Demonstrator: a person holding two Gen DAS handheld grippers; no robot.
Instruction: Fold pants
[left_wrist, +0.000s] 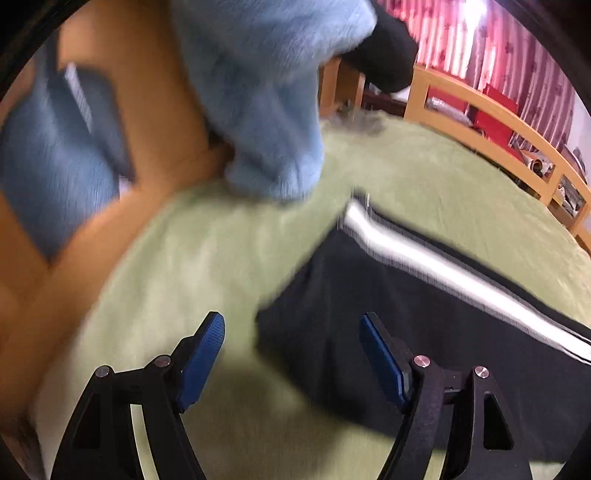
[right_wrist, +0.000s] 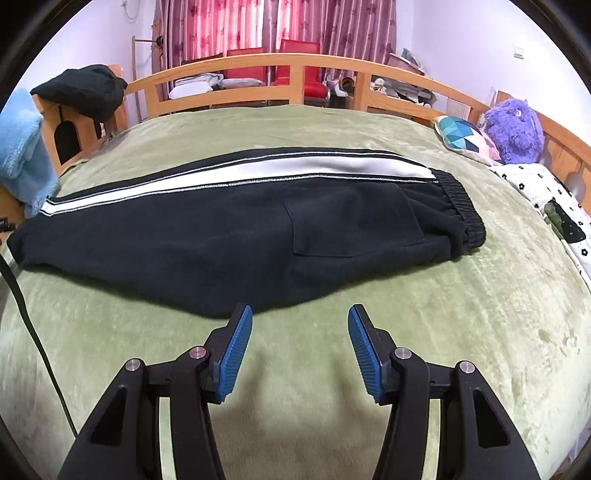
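Note:
Black pants (right_wrist: 221, 236) with a white side stripe (right_wrist: 258, 171) lie flat on the green bed cover (right_wrist: 443, 314), folded lengthwise, waistband (right_wrist: 461, 210) to the right, leg end to the left. My right gripper (right_wrist: 300, 321) is open and empty, just in front of the pants' near edge. In the blurred left wrist view my left gripper (left_wrist: 293, 328) is open and empty, above the leg end of the pants (left_wrist: 369, 295). Its right finger is over the black cloth.
A light blue fleece (left_wrist: 266, 92) hangs over the wooden bed frame (left_wrist: 155, 110) at the left. A black garment (right_wrist: 85, 88) lies on the frame's corner. A purple plush toy (right_wrist: 517, 129), a patterned cushion (right_wrist: 461, 136) and a flowered cloth (right_wrist: 554, 206) sit at the right.

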